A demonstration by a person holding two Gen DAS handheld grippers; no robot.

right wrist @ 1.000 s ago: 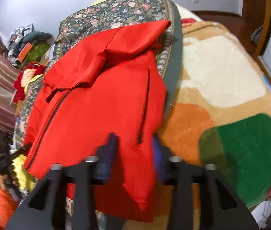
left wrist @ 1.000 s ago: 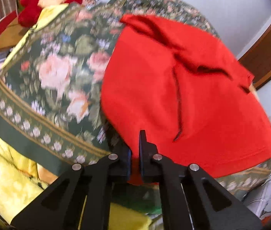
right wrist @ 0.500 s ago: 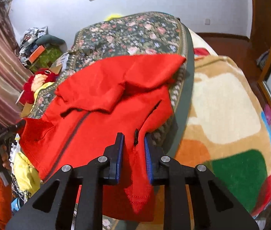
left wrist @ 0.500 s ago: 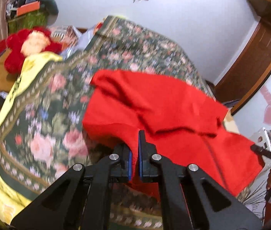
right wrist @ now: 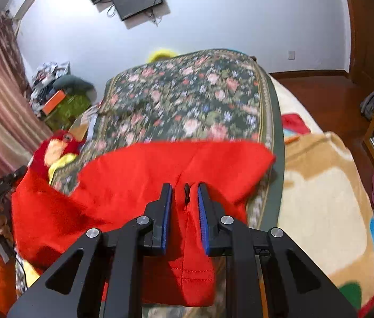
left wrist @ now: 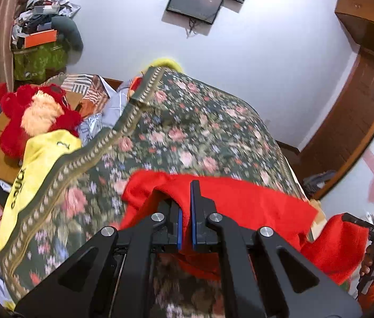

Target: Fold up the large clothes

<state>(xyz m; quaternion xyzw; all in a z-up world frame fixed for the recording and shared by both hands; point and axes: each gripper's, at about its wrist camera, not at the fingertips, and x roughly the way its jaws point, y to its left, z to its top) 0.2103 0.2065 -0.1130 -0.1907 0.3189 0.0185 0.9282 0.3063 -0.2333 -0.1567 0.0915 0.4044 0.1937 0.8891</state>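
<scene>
The big red fleece jacket (right wrist: 139, 185) lies half lifted over the flowery green bedspread (right wrist: 187, 100) on the bed. It looks soft, floppy and light. The left tongs (left wrist: 185, 206) are clamped on its edge. The right tongs (right wrist: 184, 204), just closing, pinch cloth by the zip. No boxes or baskets are used here.
</scene>
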